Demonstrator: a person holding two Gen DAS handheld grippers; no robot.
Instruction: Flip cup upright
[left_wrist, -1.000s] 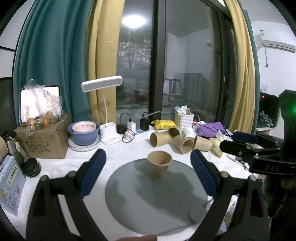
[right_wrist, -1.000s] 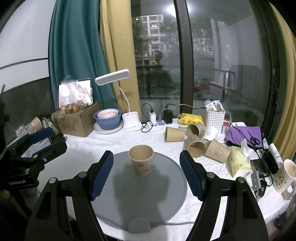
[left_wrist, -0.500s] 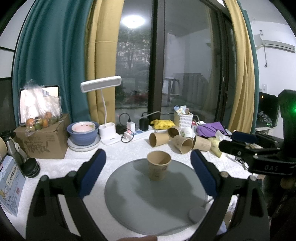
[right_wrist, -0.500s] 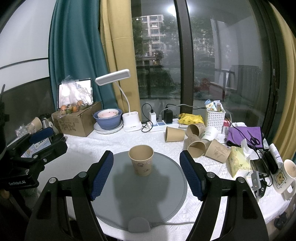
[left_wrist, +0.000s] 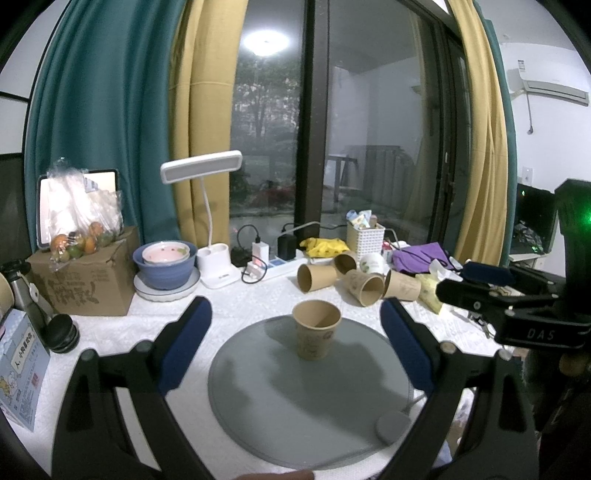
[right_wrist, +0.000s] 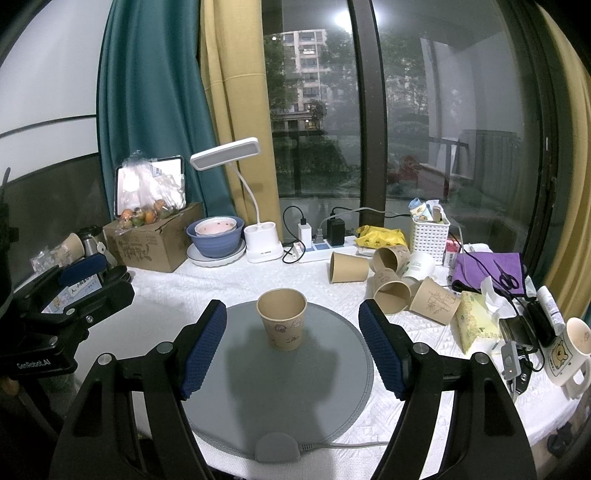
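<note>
A brown paper cup (left_wrist: 316, 329) stands upright, mouth up, on the round grey mat (left_wrist: 288, 398); it also shows in the right wrist view (right_wrist: 282, 319) on the mat (right_wrist: 280, 387). My left gripper (left_wrist: 295, 343) is open and empty, its blue pads wide on either side of the cup and nearer than it. My right gripper (right_wrist: 291, 343) is open and empty, likewise short of the cup. Each gripper shows at the edge of the other's view: the right one (left_wrist: 476, 291) and the left one (right_wrist: 85, 280).
Several paper cups (right_wrist: 388, 280) lie on their sides behind the mat to the right. A desk lamp (right_wrist: 258, 229), blue bowl (right_wrist: 216, 236), cardboard box (right_wrist: 155, 240), power strip (right_wrist: 317, 245), white basket (right_wrist: 430, 232), tissue pack (right_wrist: 476, 321) and mug (right_wrist: 569, 350) crowd the table's back and right.
</note>
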